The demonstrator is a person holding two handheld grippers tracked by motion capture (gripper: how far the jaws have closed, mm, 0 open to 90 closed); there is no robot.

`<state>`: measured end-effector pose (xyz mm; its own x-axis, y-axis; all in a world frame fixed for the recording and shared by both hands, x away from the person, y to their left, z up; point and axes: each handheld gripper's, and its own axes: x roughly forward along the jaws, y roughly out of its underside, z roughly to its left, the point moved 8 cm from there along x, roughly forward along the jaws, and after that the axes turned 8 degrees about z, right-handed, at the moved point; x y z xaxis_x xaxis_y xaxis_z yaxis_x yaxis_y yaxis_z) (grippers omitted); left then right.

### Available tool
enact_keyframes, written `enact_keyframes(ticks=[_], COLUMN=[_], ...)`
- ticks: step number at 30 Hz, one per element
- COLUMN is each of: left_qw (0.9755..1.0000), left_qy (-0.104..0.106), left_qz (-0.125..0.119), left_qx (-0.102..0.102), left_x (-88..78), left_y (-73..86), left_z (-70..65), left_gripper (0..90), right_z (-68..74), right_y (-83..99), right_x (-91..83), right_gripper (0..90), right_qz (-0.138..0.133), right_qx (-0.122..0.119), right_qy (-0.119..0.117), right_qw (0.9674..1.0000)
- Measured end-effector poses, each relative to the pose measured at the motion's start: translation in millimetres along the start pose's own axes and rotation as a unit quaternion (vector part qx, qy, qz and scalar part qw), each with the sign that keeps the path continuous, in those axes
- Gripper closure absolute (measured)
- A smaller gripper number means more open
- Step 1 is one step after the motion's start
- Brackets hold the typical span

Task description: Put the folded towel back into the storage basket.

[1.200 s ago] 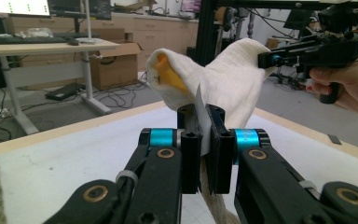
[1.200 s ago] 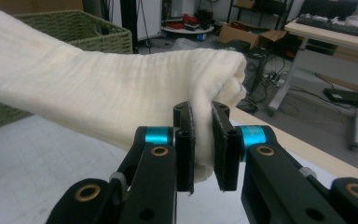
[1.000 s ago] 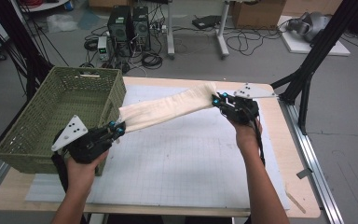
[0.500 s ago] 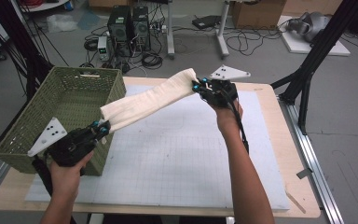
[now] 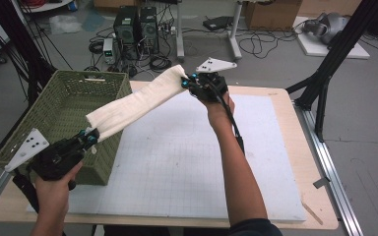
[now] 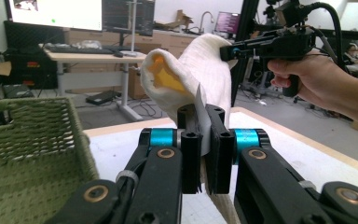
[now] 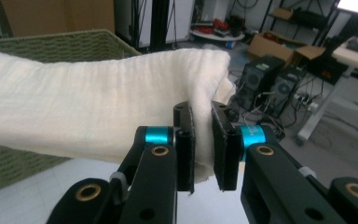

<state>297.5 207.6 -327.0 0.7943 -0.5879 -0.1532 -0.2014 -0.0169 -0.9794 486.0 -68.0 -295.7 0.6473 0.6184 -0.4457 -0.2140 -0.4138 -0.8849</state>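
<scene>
Cloth now higher, nearer basket — both grippers clamped on it — over white table mat.

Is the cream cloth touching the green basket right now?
Cannot tell. In the high view the cream cloth crosses the green basket rim near the left tongs, overlapping it; no gap or contact shows plainly.

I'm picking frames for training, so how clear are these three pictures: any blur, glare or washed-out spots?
High view: evenly lit, soft overall, the cream cloth slightly bleached, faint shadows on the white mat. Left gripper view: the left gripper is sharp, the monitor behind blown out white, background hazy. Right gripper view: the right gripper is crisp, the cloth's weave visible, far clutter soft.
</scene>
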Motion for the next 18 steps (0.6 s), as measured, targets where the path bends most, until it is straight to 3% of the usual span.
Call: enact_keyframes(ticks=[8,18], left_qw=[0.9997,0.9988], left_qy=[-0.022,-0.048], left_qz=[-0.002,-0.003], left_qx=[-0.009,-0.011], left_x=[-16.8,-37.9], left_y=[2.7,3.9], left_z=[13.6,28.2], left_gripper=[85.5,85.5], right_z=[16.2,35.3], right_y=[-13.0,-34.8], right_x=[24.4,51.2], right_gripper=[81.0,81.0], right_qz=[0.006,-0.005], right_qx=[-0.005,-0.008], right_qy=[-0.019,-0.037], right_qw=[0.9998,0.9993])
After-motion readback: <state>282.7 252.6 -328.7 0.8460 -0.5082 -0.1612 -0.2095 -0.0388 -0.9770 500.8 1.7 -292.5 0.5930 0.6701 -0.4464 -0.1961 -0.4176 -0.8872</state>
